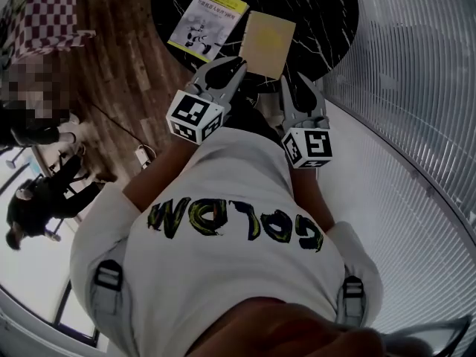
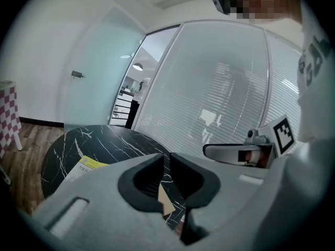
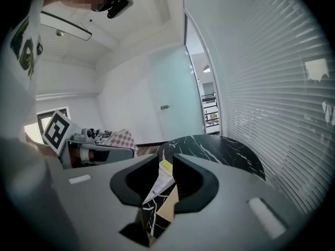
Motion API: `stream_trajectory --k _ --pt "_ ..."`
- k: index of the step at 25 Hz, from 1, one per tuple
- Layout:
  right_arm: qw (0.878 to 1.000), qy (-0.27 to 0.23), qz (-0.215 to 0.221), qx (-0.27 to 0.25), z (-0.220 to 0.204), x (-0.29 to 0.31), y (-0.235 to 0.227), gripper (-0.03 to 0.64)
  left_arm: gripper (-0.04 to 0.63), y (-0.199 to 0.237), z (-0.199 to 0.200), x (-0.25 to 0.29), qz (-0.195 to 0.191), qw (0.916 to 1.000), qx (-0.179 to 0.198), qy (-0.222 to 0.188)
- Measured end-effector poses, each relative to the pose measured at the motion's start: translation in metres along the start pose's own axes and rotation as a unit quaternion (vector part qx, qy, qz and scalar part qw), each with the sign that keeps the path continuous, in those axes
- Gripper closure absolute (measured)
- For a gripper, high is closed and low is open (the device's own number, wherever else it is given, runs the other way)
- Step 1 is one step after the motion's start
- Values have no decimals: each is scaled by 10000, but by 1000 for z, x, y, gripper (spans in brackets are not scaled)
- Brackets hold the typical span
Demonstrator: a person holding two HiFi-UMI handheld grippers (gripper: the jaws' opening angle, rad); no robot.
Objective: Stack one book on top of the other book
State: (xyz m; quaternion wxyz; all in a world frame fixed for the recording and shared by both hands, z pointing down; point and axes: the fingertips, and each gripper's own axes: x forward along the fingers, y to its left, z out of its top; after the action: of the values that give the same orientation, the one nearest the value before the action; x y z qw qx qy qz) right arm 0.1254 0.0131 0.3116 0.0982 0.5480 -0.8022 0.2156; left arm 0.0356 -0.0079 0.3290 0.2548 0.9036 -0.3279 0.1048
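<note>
Stacking not begun. Both books lie flat and separate on the black marbled tabletop (image 1: 327, 13) at the top of the head view: the white-and-yellow book (image 1: 207, 22) toward upper centre-left, the tan book (image 1: 268, 42) just beside it on the right. Whether their near edges touch is hard to judge at this angle. Neither is lifted, so the pick-up, carry and placement remain.

The left hand-held gripper (image 1: 229, 71) sits just below the tan book's lower left corner, apparently clear of it. Its jaws are parted by a narrow slit, with nothing between them. The right hand-held gripper (image 1: 301, 88) sits below and right of the same book, jaws slightly apart and empty.
</note>
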Motion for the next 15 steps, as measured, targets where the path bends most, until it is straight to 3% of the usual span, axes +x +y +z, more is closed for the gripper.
stream_trajectory --k 15 --pt "9974 540 -31 468 -61 21 -20 499 545 20 -39 17 86 9986 -64 512"
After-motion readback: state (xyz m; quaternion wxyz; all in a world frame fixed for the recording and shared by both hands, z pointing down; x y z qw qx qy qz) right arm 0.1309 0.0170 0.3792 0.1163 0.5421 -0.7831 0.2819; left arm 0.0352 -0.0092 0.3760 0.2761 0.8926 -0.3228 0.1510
